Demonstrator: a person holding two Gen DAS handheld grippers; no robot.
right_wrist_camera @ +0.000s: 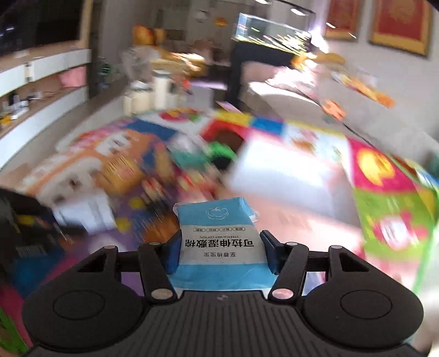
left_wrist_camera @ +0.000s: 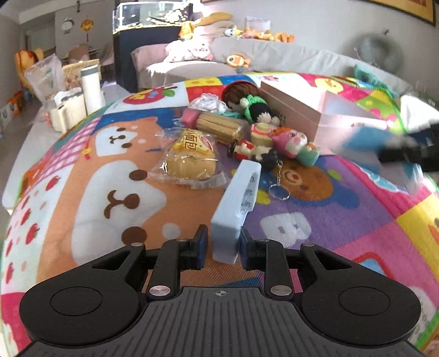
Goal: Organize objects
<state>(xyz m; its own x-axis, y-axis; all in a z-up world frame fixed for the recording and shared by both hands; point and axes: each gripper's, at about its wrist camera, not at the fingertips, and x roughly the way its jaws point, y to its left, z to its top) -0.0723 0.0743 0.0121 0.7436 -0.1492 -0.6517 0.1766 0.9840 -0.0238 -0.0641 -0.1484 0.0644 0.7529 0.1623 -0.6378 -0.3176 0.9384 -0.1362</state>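
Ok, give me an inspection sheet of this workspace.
Surface: cartoon play mat, bright patchwork, flat.
Job's things: pale blue case in the left gripper; blue cotton pack in the right gripper; pink box at the back of the mat, lid state unclear.
Clutter: wrapped bun, biscuit pack, knitted doll, pig toy, figure keychain, all bunched beside the box.
Grippers: left gripper shut on the case; right gripper shut on the pack, its view blurred.
Cables: nothing seen.
Surroundings: sofa with plush toys, white flask, glass tank.
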